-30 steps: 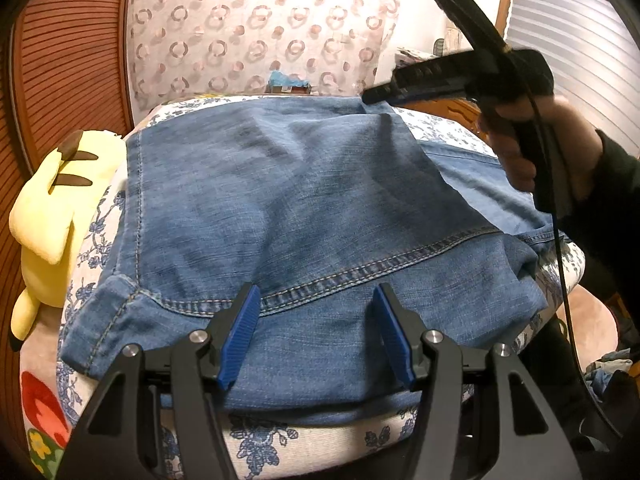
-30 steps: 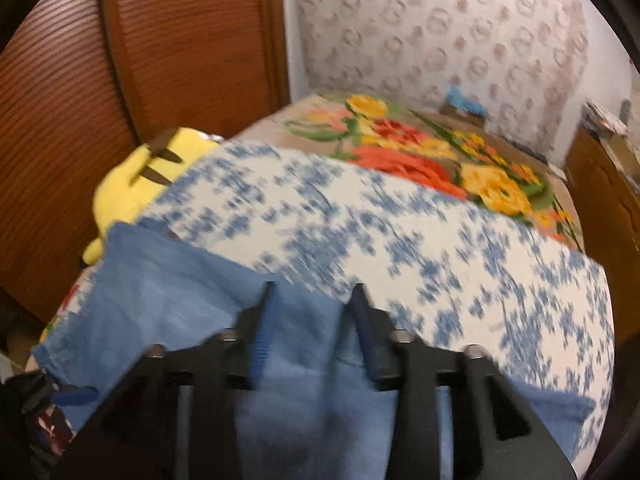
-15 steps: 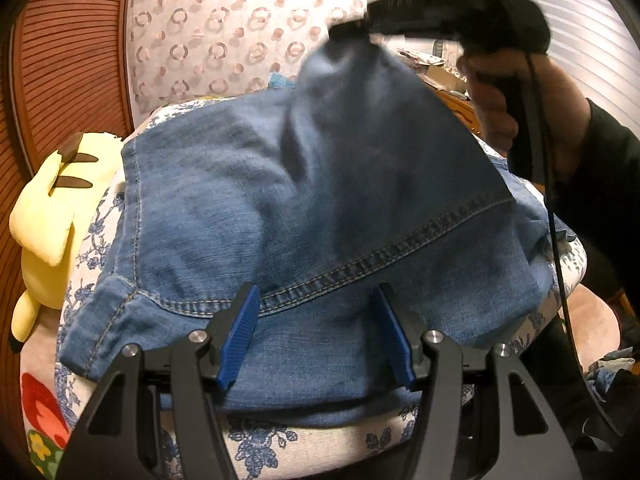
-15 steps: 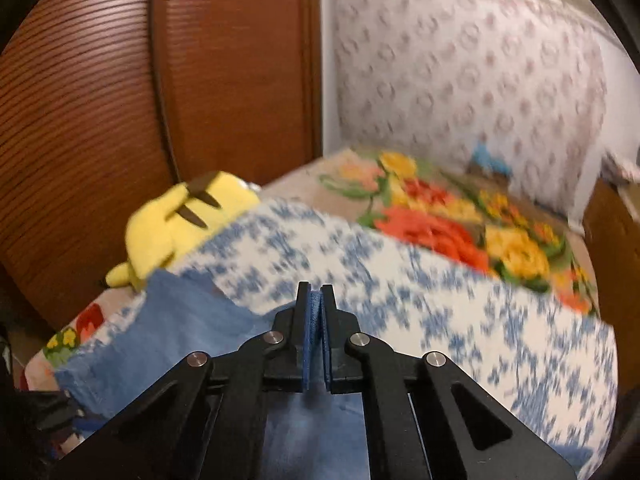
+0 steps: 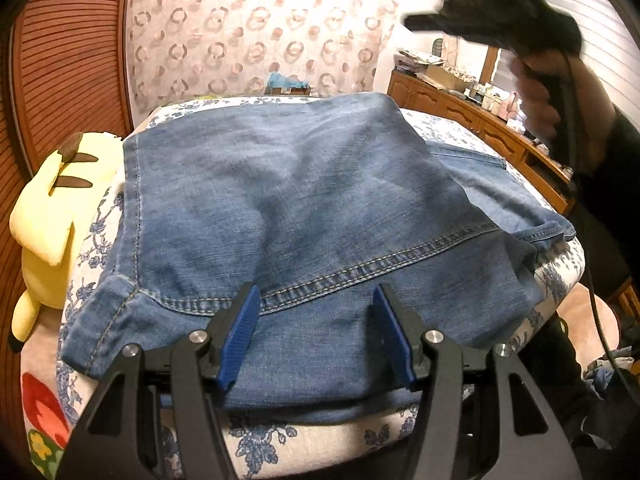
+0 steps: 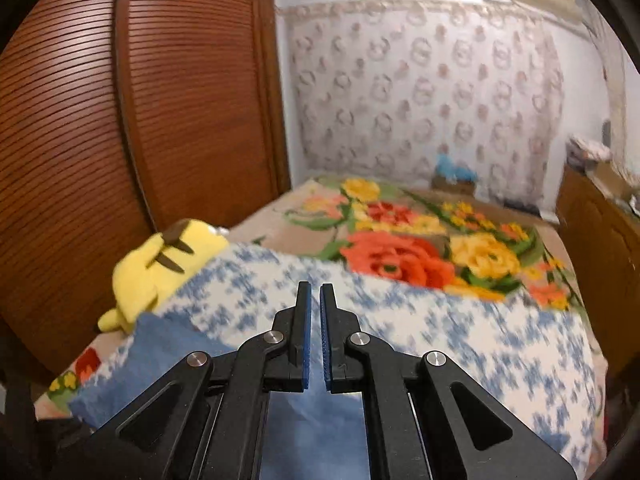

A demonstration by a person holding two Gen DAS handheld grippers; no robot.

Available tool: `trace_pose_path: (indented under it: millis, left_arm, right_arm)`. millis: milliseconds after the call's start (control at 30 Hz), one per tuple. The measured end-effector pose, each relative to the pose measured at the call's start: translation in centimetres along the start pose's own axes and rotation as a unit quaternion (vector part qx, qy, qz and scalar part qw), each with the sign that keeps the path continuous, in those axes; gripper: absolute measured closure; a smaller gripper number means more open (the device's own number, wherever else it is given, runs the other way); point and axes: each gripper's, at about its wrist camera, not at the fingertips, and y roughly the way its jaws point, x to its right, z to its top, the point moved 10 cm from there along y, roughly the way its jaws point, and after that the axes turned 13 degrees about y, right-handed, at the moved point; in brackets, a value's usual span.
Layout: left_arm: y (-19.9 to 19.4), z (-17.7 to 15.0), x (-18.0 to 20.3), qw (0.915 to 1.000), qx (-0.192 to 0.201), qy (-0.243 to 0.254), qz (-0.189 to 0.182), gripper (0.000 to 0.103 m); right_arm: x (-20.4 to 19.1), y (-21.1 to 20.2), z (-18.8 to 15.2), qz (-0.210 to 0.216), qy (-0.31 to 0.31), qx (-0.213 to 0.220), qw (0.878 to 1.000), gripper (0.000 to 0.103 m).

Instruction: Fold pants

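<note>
Blue jeans (image 5: 312, 208) lie folded and flat on a white quilt with blue flowers (image 5: 264, 448). My left gripper (image 5: 316, 296) hovers open over their near edge, with the stitched seam just beyond its blue pads (image 5: 240, 332). My right gripper (image 5: 416, 23), blurred and carried by a hand (image 5: 560, 92), is up in the air beyond the jeans' far right corner and clear of the cloth. In the right wrist view that gripper (image 6: 316, 288) is shut to a thin slit with nothing between its pads. A corner of the jeans (image 6: 160, 344) shows below it.
A yellow plush toy (image 5: 52, 208) lies against the quilt's left side. Beyond the quilt spreads a bright flowered blanket (image 6: 400, 248). A slatted wooden door (image 6: 80, 120) stands at the left. A cluttered wooden sideboard (image 5: 460, 108) runs along the right.
My right gripper shut on the jeans' far corner and lifted it. The cloth now lies flat again, and the gripper has risen clear of it. The left gripper has not moved.
</note>
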Motion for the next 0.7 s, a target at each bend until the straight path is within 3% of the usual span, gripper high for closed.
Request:
trace_pose_path:
  millis: [167,300,500,700]
  left_arm:
    - [-1.2,1.2,0.8,1.0000,0.007,0.003,0.002,0.045]
    - [-1.8,2.7,2.4,0.9997,0.016,0.020,0.001,0.045]
    - [-1.1,4.7,4.9,0.9988,0.021,0.042,-0.010,0.045]
    - [0.5,6.1,7.6,0.9975,0.013,0.065,-0.022,0.045]
  right_arm:
    - [4.2,-3.6,-3.8,-0.017,0.001,-0.020,1.000,0.090]
    - [8.6,-7.5,-8.7,-0.052,-0.003,-0.040,0.998,0.061]
    - [15.9,-12.1,-15.1,-0.108,0.033,-0.064,0.992,0.058]
    - [21.5,-16.1,-18.5,-0.142,0.077,-0.064,0.985,0.052]
